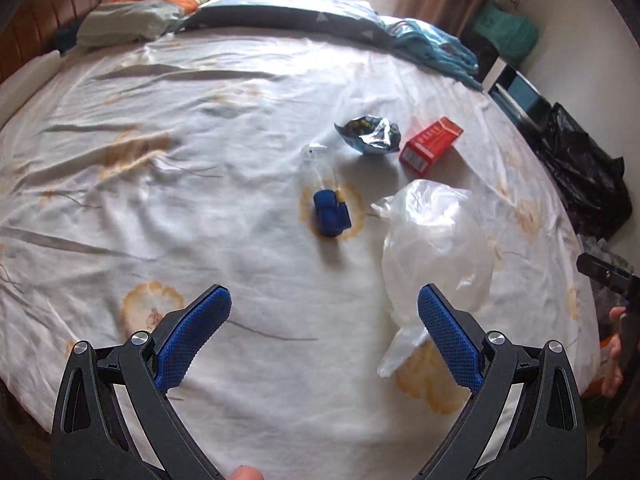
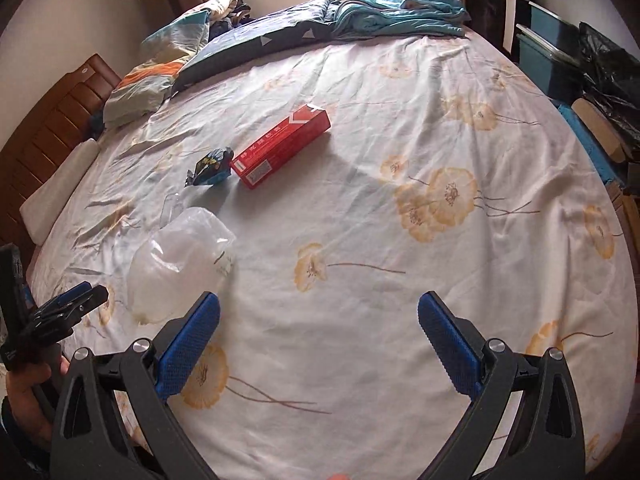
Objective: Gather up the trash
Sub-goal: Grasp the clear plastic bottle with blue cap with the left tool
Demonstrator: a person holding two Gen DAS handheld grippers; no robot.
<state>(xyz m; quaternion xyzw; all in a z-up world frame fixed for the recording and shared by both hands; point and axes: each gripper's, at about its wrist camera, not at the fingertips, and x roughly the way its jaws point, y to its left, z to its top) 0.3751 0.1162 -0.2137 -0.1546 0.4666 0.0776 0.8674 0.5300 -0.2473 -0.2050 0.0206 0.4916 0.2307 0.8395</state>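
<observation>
On a flowered bed sheet: a red carton, a crumpled foil wrapper, a clear bottle with a blue label and a translucent plastic bag, clustered close together. Above the sheet, left gripper and right gripper, both spread wide, empty.

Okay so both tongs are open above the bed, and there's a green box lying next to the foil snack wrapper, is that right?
Not quite: the box is red, not green, as the right wrist view shows clearly. The rest holds: it lies on the bed sheet beside the foil snack wrapper, and both the left tongs and the right tongs are open above the bed.
</observation>
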